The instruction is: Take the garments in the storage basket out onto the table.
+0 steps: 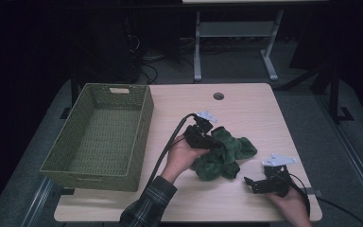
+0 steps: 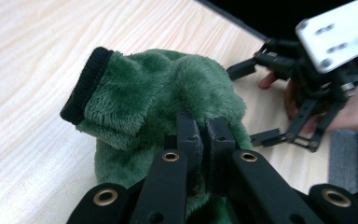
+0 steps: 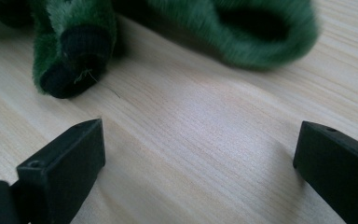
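Clamping a fold of the green fleece garment, your left gripper has its jaws nearly together with plush pinched between the pads. Your right gripper stands wide apart, nothing between its jaws, resting low over bare worktop just short of the cloth.

Progress, as judged: the garment lies crumpled on the worktop, right of centre, and the green woven basket at the left holds nothing. If the basket is the destination, the first grasp is made; lifting, carrying across and releasing all remain. The second gripper has taken no hold.

Differences between views: the high view places the basket well apart from the garment and shows both your hands. The left gripper view confirms the pinch and shows a black ribbed cuff, with your right gripper beyond. The right gripper view shows a dark-edged cuff end close to its left jaw, though blurred.
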{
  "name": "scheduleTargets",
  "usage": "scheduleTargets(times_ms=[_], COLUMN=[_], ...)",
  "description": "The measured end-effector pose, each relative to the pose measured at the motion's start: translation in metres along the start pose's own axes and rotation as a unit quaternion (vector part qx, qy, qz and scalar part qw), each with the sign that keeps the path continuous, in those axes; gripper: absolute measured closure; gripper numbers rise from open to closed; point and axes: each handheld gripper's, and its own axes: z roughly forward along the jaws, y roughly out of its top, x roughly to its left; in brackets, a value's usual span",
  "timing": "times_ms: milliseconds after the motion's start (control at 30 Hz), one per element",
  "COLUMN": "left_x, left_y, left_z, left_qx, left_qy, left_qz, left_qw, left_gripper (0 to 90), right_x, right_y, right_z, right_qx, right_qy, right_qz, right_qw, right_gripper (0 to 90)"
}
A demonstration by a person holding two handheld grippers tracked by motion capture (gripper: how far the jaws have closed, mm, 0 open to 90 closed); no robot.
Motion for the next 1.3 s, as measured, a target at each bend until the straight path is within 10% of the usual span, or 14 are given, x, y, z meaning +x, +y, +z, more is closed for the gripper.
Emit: scheduleTargets(times_ms=[733, 1000, 1300], left_x=[0.019, 0.005, -0.022], left_y=[-0.019, -0.012, -0.021], left_z=[0.057, 0.034, 0.0], left_qx=[0.056, 0.049, 0.031], left_qy=[0.017, 0.031, 0.027], left_qz=[0.009, 0.037, 0.047], left_qw=[0.9982, 0.9976, 0.998], left_gripper=[83.4, 59.5, 61.5], right_x=[0.0, 0.0, 0.0], right_y=[0.0, 0.0, 0.0], right_z=[0.0, 0.0, 0.0], right_qx=[0.0, 0.0, 0.0], right_qy=[0.0, 0.001, 0.0], right_qz=[0.001, 0.001, 0.0], right_qw=[1.0, 1.0, 1.0], right_gripper=[1.7, 1.7, 1.7])
